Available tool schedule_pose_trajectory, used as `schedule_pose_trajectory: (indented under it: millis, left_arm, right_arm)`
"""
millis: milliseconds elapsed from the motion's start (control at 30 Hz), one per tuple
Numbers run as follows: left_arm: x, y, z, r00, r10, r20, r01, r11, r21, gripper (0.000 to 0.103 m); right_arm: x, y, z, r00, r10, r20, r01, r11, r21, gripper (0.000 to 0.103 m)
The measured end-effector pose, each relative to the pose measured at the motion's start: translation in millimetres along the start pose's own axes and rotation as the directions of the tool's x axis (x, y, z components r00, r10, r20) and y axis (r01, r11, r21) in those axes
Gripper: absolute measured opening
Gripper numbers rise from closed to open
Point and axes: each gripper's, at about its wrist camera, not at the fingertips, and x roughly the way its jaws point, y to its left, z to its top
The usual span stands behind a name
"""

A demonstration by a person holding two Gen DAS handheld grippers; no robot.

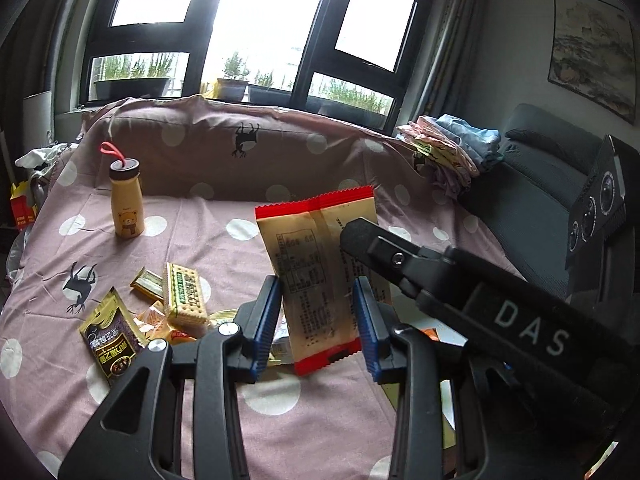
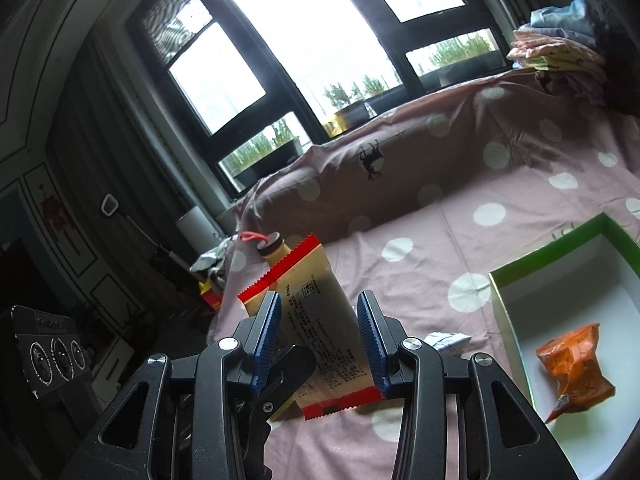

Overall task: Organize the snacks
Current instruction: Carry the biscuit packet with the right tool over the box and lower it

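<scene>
Both tongs meet on the tan packet [image 1: 320, 272]: left tongs [image 1: 318, 328] stand wide, right tongs [image 2: 318, 344] apparently pinching; keep it upright toward the box [image 2: 516, 364], frame right.

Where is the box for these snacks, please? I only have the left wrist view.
Observer: A green-rimmed box lies open on the spotted cover, off to the right of the right claw.
Operator: Thank you. Is anything in it?
Observer: One orange packet lies on its white floor.
Operator: Is anything loose beside it?
Observer: A small white wrapper lies just left of the box.
</scene>
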Motion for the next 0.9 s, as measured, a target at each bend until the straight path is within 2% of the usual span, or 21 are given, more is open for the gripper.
schedule_pose_trajectory:
  millis: [333, 600, 767, 900]
  left_arm:
    - [32, -52, 3, 0.993, -0.103, -0.048, 0.108, 0.989, 0.100, 0.036]
    - [61, -87, -4, 0.975, -0.177, -0.131, 0.195, 0.970, 0.143, 0.036]
    - [79, -106, -11, 0.959, -0.214, -0.185, 0.246, 0.954, 0.171, 0.036]
    - [94, -114, -15, 0.937, -0.256, -0.238, 0.297, 0.942, 0.157, 0.036]
  right_arm:
    - [-34, -49, 12, 0.991, -0.113, 0.073, 0.103, 0.986, 0.128, 0.043]
    - [-54, -86, 16, 0.967, -0.243, 0.076, 0.221, 0.949, 0.223, 0.043]
    - [-63, -106, 14, 0.943, -0.328, 0.048, 0.305, 0.915, 0.263, 0.043]
    - [-71, -121, 11, 0.930, -0.367, 0.032, 0.343, 0.894, 0.288, 0.043]
